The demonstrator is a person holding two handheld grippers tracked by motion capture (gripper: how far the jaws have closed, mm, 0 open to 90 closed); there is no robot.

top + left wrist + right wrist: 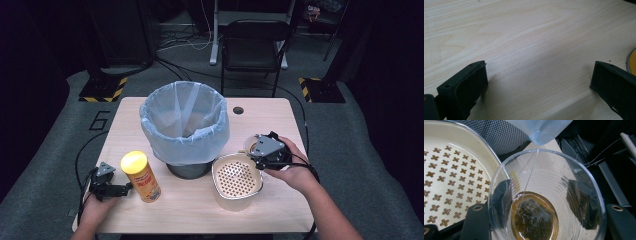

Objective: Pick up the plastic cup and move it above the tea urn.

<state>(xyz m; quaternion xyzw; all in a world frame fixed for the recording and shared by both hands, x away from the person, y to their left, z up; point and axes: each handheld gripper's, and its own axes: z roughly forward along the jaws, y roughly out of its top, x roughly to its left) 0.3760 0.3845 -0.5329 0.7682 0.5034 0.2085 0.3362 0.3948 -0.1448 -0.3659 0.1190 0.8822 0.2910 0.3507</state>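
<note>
Right gripper (264, 150): its fingers (477, 220) are closing partway around a clear plastic cup (546, 195), one on each side of its wall, holding it near the right edge of the worktop (200, 210).
Clear plastic cup: it is standing upright just beside the strainer basket, and is carrying a little brown tea and a tea bag (534, 218) at its bottom; the bag's string is running up over the rim.
Strainer basket (236, 180): a cream perforated tub is sitting near the front edge, right of centre, touching or nearly touching the bin.
Waste bin (185, 125): it is standing at the middle of the worktop, lined with a pale blue bag.
Left gripper (107, 187): it is resting at the front left corner, its fingers (464, 90) standing wide apart over bare wood, gripping nothing.
Yellow-lidded snack can (141, 176): it is standing upright just beside the left gripper, between it and the bin.
</note>
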